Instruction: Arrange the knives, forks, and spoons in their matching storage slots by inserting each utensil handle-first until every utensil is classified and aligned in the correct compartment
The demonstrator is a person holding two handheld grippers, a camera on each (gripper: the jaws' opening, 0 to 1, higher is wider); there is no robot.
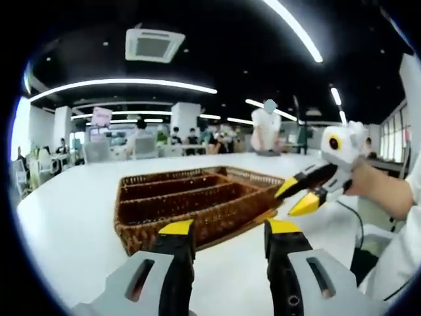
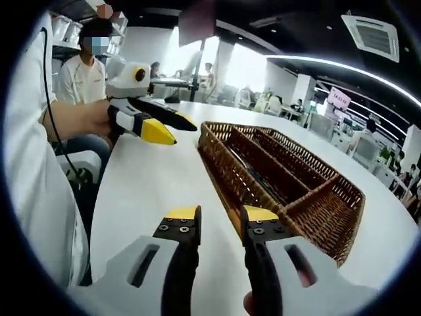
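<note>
1 brown wicker tray point(image 1: 197, 210), long slots

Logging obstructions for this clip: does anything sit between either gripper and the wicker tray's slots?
Nothing visible does. The left gripper and right gripper both face the wicker tray across bare white table. Both grippers are open, holding nothing. No utensils appear in either view.

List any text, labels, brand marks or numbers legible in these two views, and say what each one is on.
None can be read.
Pink sign in the background of the left gripper view: lettering too blurred.
White sign with reddish lettering in the right gripper view: too small and blurred to quote.
Wicker tray, left gripper and right gripper: no markings visible.
</note>
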